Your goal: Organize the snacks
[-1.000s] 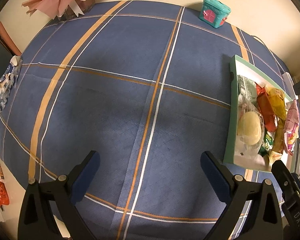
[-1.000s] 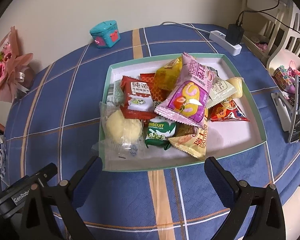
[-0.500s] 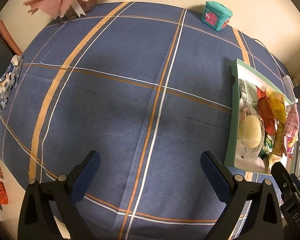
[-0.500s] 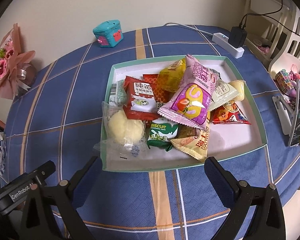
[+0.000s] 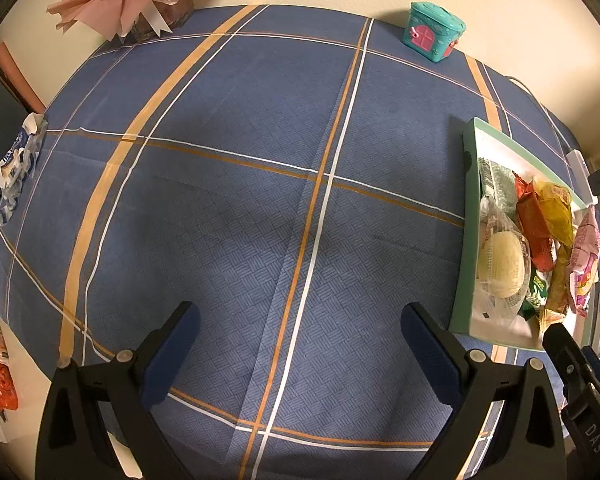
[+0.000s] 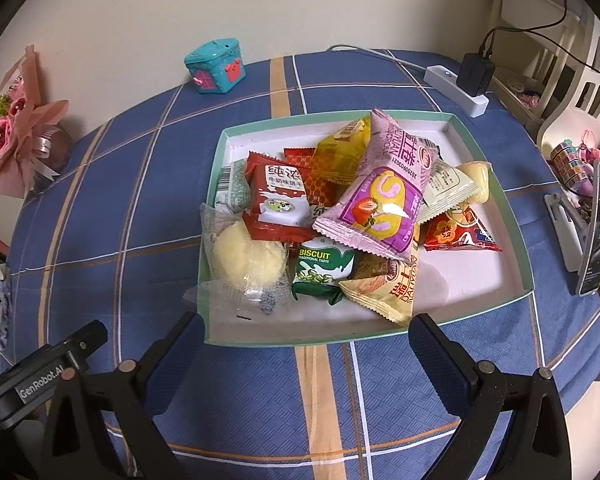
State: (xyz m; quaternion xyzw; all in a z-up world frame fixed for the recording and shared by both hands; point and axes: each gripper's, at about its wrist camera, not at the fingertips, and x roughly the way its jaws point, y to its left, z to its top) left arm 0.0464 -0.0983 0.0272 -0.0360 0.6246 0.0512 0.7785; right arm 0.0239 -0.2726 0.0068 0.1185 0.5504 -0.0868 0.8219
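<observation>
On tablecloth [image 6: 140, 208]: tray [image 6: 488, 312] heaped with snacks [image 6: 380, 200], lower packets half buried.
Left gripper [image 5: 296, 324]: jaws apart, empty.
Right gripper [image 6: 300, 336]: jaws apart, empty.

Teal toy box [image 6: 216, 66], pink bouquet [image 6: 14, 144], power strip [image 6: 456, 90].

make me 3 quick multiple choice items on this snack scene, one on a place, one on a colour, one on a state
1. Where is the pink packet?
A. on top of the pile in the tray
B. on the bare cloth
C. beside the toy house

2. What colour is the biscuit packet?
A. blue
B. green
C. orange

3. How does the right gripper stand?
A. shut on a snack
B. shut and empty
C. open and empty

Answers:
1. A, it lies over the other packets inside the tray.
2. B, its wrapper is green with white.
3. C, its fingers stand wide apart before the tray's near rim, with nothing between them.
</observation>
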